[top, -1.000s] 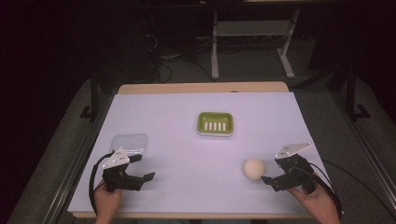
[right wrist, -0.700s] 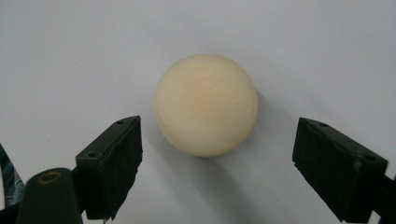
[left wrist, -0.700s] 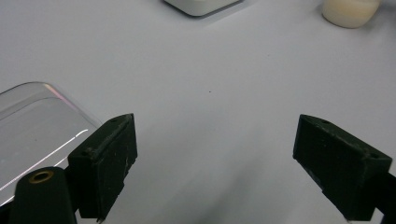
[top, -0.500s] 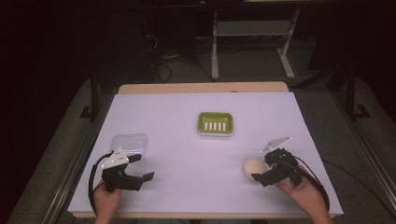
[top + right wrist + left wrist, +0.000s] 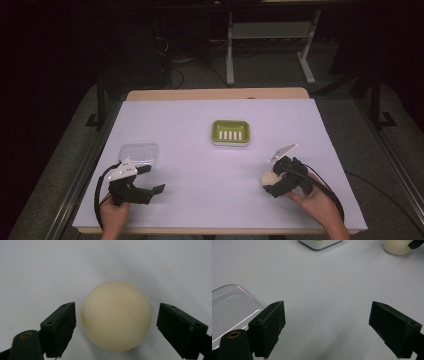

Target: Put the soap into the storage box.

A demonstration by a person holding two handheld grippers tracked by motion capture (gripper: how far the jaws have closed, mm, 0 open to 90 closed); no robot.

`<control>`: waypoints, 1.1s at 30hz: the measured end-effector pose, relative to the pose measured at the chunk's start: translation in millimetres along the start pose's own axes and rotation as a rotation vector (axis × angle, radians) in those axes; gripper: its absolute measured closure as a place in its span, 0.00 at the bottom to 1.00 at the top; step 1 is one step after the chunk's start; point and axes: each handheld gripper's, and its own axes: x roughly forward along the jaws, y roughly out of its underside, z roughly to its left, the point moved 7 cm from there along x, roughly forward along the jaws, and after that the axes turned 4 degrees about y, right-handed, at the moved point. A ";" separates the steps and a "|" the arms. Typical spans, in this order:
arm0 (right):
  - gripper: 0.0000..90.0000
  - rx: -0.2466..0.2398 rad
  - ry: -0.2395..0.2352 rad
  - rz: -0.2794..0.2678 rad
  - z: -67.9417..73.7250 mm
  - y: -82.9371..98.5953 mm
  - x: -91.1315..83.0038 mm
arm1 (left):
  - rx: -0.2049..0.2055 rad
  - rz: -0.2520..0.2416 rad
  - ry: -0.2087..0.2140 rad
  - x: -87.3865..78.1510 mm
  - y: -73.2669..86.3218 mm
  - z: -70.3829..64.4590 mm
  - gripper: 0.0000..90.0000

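A cream round soap bar (image 5: 116, 315) lies on the white table sheet at the front right, also seen as the soap bar (image 5: 269, 177) and the soap bar (image 5: 396, 246). My right gripper (image 5: 116, 330) is open with one jaw on each side of it, small gaps left on both sides; in the high view the right gripper (image 5: 276, 181) sits over the soap. A green soap dish (image 5: 230, 132) with white slats rests near the table's middle. My left gripper (image 5: 149, 181) stands open over bare sheet at the front left, also seen as the left gripper (image 5: 327, 327), holding nothing.
A clear plastic lid (image 5: 138, 151) lies just behind the left gripper, and shows as the clear lid (image 5: 229, 307) beside its left jaw. The white sheet (image 5: 200, 165) covers the table; a wooden edge (image 5: 215, 94) runs along the back. Dark floor and a metal stand lie beyond.
My right gripper has moved left and forward, bringing its open jaws around the soap bar. The left gripper has stayed put.
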 end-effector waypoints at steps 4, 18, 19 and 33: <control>0.17 0.001 -0.001 0.013 1.7 0.1 3.8 | 0.005 0.003 0.000 0.5 -0.1 0.0 0.14; 0.21 -0.014 0.025 0.056 2.8 1.6 13.0 | 0.003 0.002 0.002 0.6 -0.1 -0.2 0.14; 0.21 -0.021 0.028 0.056 2.1 1.7 14.1 | 0.002 0.002 0.001 0.7 -0.1 -0.2 0.14; 0.24 -0.024 0.032 0.066 2.6 2.5 15.9 | 0.003 0.000 0.005 1.2 -0.9 -1.2 0.14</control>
